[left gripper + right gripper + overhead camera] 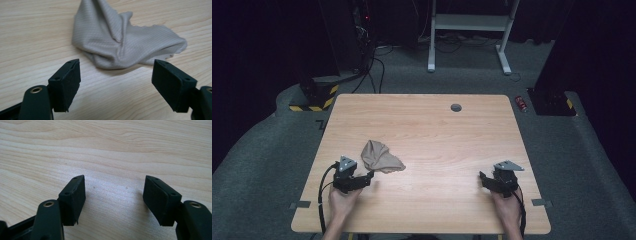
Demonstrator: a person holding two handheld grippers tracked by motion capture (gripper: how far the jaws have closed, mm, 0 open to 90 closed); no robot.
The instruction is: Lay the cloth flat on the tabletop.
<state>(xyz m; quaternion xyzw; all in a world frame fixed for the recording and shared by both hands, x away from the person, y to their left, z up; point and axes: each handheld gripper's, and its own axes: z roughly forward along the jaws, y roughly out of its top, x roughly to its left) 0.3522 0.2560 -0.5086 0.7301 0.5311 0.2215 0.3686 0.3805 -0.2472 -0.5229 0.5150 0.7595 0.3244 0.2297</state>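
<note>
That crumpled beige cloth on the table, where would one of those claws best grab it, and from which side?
Probably the raised fold at the top of the beige cloth: it stands up off the wooden table, so pads can close on both sides of it. The open left claw is nearest and already faces the cloth, so coming from the person's side, slightly above, looks simplest.

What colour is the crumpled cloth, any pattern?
Beige-grey cloth with a fine ribbed weave; clearest in the left gripper view.
</note>
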